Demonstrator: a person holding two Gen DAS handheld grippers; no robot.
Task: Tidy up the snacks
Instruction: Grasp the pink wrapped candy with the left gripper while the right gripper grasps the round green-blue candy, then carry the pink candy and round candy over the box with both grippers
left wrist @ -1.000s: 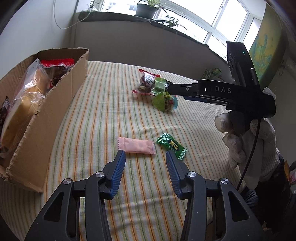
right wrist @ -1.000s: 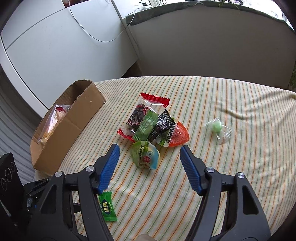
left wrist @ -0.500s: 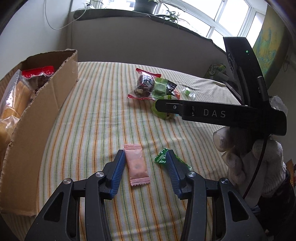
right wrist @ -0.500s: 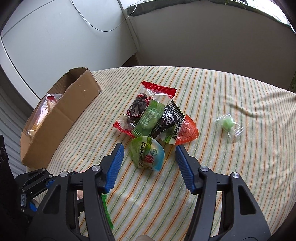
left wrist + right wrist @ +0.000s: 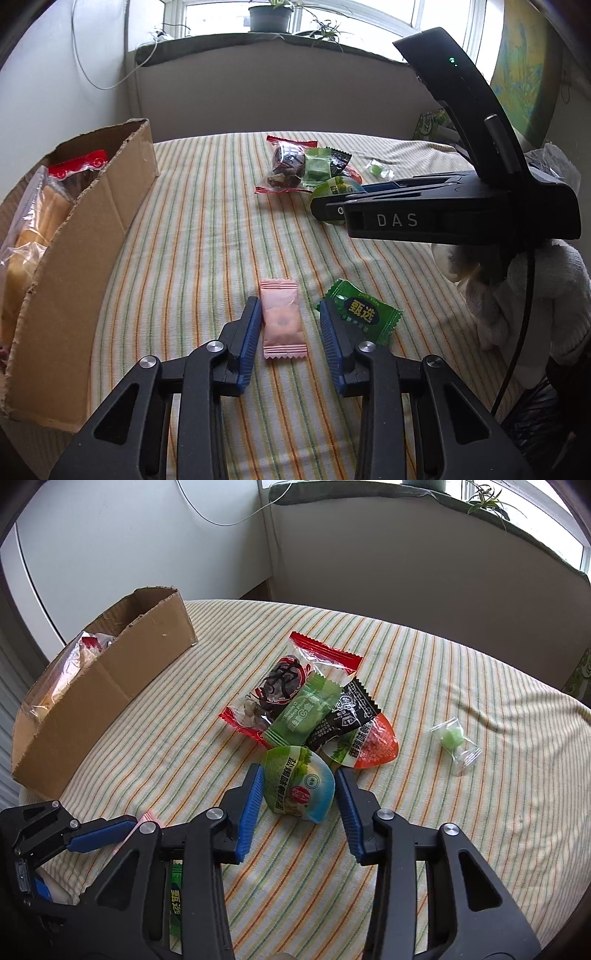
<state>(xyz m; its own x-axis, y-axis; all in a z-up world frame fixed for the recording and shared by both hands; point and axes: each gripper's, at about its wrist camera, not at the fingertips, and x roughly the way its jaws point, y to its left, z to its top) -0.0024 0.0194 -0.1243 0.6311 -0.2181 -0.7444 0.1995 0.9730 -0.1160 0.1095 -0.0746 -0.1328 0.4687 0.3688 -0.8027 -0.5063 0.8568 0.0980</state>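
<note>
My left gripper (image 5: pixel 290 314) is open, its fingers on either side of a pink snack packet (image 5: pixel 282 325) lying on the striped cloth. A small green candy packet (image 5: pixel 364 317) lies just right of it. My right gripper (image 5: pixel 299 788) is open around a green and blue dome-shaped snack (image 5: pixel 299 784). Behind it lies a pile: a red-edged clear packet (image 5: pixel 284 690), a green packet (image 5: pixel 304 710), a black packet (image 5: pixel 341 716) and an orange and green snack (image 5: pixel 369 744). A cardboard box (image 5: pixel 85 236) with bagged snacks stands at the left.
A small clear-wrapped green candy (image 5: pixel 456 740) lies apart at the right of the round table (image 5: pixel 480 812). The box also shows in the right wrist view (image 5: pixel 99 690). A wall and a window ledge with plants (image 5: pixel 269 18) stand behind the table.
My left gripper has moved forward so the pink packet lies between its fingers. My right gripper has lowered over the green and blue snack, and its fingers have drawn closer to it.
</note>
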